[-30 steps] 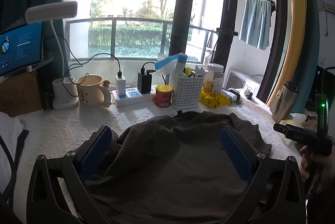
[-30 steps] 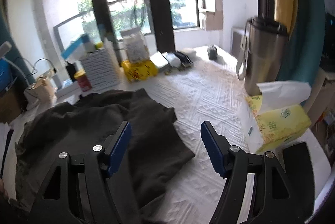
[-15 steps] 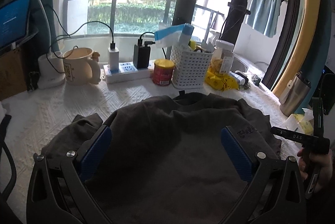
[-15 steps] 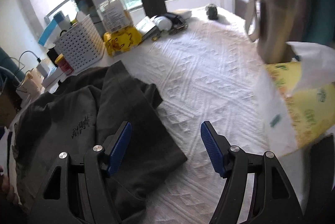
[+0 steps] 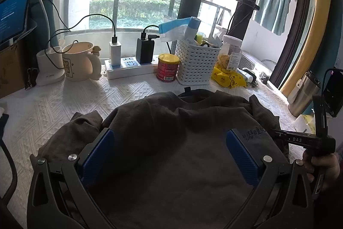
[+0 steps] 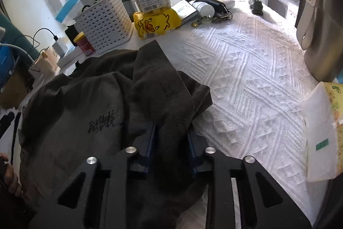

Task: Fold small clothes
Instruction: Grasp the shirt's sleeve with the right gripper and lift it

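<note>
Your left gripper hangs wide open over the dark grey shirt, which lies rumpled mid-desk. Your right gripper is closing on the shirt's right sleeve, cloth bunched between its jaws. Judged step: sleeve fold; next, carry it inward.

Matt dark cloth shirt on a white tablecloth (rough, raised weave), beside a brushed-metal flask.

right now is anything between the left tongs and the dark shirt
Nothing visible. The left tongs stand wide open right over the dark shirt, with only its fabric between the pads. The right tongs are closing on its bunched edge.
</note>
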The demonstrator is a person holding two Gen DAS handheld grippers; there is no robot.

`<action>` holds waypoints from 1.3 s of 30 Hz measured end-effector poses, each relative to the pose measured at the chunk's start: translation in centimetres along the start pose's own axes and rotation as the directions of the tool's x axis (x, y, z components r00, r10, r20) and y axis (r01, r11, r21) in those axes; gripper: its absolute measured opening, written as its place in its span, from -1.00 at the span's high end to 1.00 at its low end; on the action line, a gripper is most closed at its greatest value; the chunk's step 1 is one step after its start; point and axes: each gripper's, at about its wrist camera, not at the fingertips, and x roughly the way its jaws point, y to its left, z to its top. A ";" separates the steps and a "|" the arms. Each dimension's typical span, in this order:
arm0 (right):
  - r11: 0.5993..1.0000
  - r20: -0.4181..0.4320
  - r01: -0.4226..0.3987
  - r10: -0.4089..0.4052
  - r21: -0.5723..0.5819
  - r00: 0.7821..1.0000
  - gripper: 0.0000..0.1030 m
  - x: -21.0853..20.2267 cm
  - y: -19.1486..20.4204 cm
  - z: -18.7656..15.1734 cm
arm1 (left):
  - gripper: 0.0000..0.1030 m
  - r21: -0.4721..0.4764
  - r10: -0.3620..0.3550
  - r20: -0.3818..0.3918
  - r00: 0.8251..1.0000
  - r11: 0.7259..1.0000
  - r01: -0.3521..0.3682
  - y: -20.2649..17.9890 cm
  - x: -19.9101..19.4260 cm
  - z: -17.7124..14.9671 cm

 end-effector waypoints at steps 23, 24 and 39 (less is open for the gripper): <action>0.984 0.157 0.114 -0.135 0.135 0.978 0.89 -8.4 -3.8 -0.8 | -0.99 0.020 -0.046 0.025 0.999 0.999 0.045 -0.9 -2.5 0.2; 0.984 0.169 0.118 -0.139 0.130 0.976 0.89 -8.9 -3.5 -0.7 | -0.99 0.018 -0.046 0.032 0.998 0.999 0.046 -0.7 -2.8 0.2; 0.993 0.234 0.110 -0.114 0.032 0.966 0.89 -10.9 4.9 0.9 | -0.99 -0.082 0.021 0.130 0.991 0.997 -0.011 6.1 -6.9 0.4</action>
